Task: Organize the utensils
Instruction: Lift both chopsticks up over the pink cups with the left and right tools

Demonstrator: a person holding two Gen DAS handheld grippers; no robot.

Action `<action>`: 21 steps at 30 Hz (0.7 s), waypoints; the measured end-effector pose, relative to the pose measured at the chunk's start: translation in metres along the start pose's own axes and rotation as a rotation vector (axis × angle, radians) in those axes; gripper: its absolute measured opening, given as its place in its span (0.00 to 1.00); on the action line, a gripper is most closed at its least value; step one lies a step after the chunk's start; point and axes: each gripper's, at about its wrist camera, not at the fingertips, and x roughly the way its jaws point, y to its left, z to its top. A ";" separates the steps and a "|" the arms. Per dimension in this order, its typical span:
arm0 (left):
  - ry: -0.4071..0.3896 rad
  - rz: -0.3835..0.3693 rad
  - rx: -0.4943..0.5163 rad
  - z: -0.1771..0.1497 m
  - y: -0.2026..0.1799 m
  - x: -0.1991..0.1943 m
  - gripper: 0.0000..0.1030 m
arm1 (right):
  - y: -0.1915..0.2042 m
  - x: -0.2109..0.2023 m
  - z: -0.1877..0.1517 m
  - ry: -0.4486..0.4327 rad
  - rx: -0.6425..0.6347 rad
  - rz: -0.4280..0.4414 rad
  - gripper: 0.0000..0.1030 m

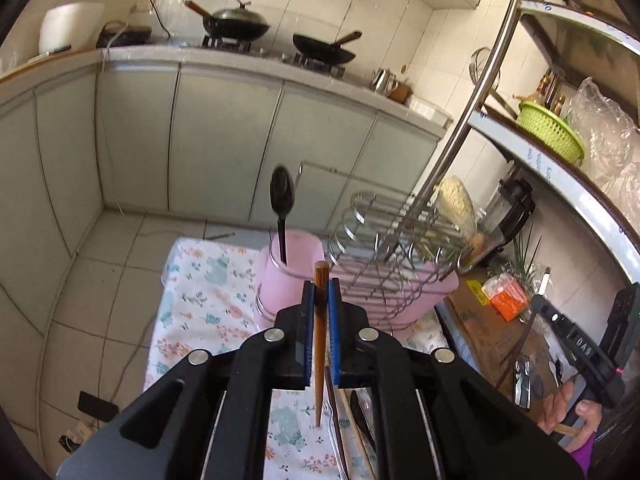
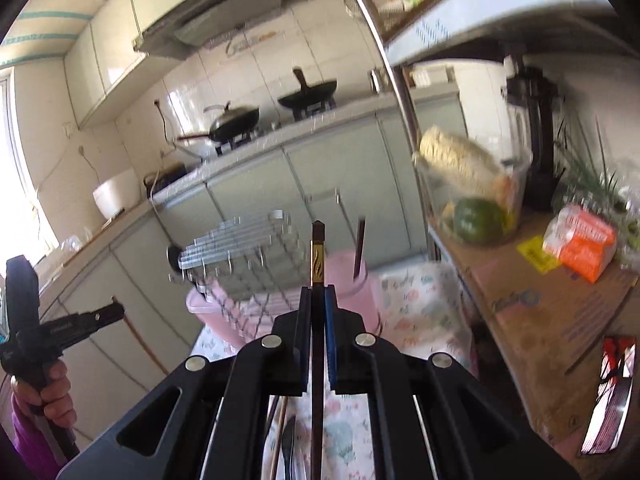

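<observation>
Two hand-held black grippers with blue pads each clamp a single chopstick above a table draped in a white floral cloth (image 1: 200, 300). The left gripper (image 1: 321, 288) has its jaws closed on a reddish-brown wooden chopstick (image 1: 320, 344), held nearly upright; its top stands just above the pads and its lower end hangs free over the cloth. The right gripper (image 2: 319, 296) has its jaws closed on a dark chopstick with a gold-patterned band (image 2: 318, 256); its lower length runs out of frame at the bottom edge.

Ahead of both stands a pink plastic utensil cup (image 1: 276, 276) ringed by a wire holder, with a black plastic spoon (image 1: 282, 208) upright inside, bowl uppermost. In the right wrist view a further dark stick (image 2: 359, 248) leans in a pink cup; motion blur leaves its nature unclear. Just beside the cup, a chrome wire dish rack (image 1: 384, 240) sits over a pink plastic tray (image 1: 432, 284); the rack is smeared in the right wrist view.

More utensils (image 1: 352, 432) lie on the cloth beneath the left gripper, largely hidden by its body. The person's hand (image 1: 572, 412) on the right gripper's handle is cut off at the frame edge. A green plastic basket (image 1: 548, 132) rests on a shelf at right.
</observation>
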 end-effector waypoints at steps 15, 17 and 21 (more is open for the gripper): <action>-0.236 0.032 0.069 0.113 -0.025 -0.027 0.06 | 0.004 0.026 0.103 -0.264 0.010 0.010 0.06; -0.251 0.047 0.076 0.124 -0.024 -0.021 0.06 | 0.004 0.036 0.112 -0.297 0.003 0.001 0.06; -0.228 0.069 0.080 0.133 -0.017 0.000 0.06 | -0.002 0.059 0.120 -0.328 0.009 -0.024 0.06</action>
